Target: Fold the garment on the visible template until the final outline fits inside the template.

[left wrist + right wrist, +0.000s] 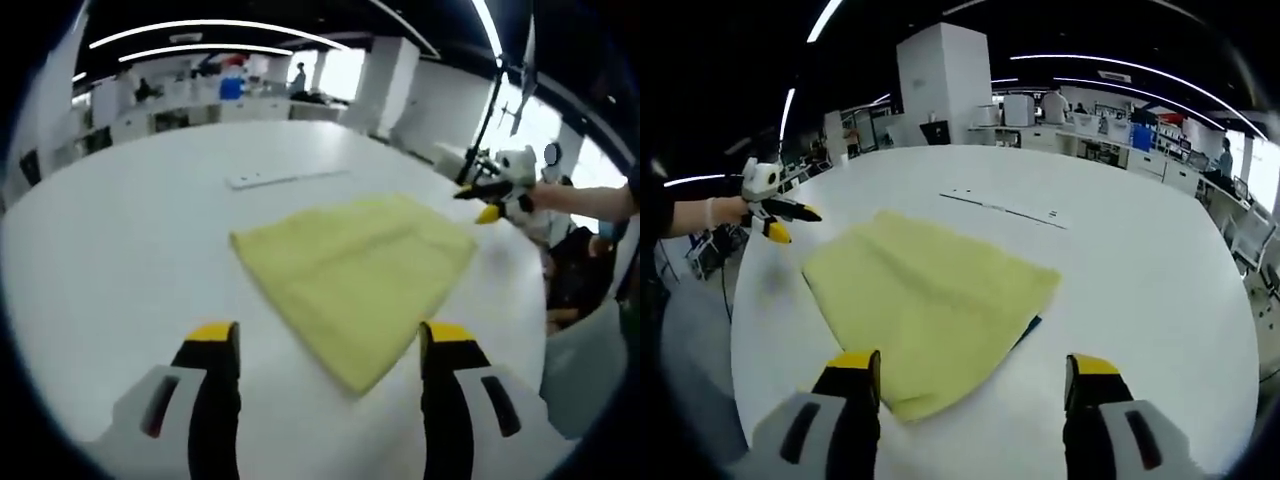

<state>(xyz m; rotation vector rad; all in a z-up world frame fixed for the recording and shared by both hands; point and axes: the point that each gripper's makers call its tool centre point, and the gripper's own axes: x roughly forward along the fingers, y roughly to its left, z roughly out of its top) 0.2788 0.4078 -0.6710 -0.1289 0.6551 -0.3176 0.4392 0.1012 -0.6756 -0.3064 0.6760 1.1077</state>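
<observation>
Lying ahead of spread jaws, garment (357, 271)

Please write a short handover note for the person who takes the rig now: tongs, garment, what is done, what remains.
Left tongs: open, holding nothing, above the table, facing the yellow garment.
Right tongs: open, holding nothing, at the garment's near edge.
Garment: lies flat and folded on the white table; a dark sliver peeks from under its edge, perhaps the template.
Left: check that the outline fits the template; fold again if not.
</observation>
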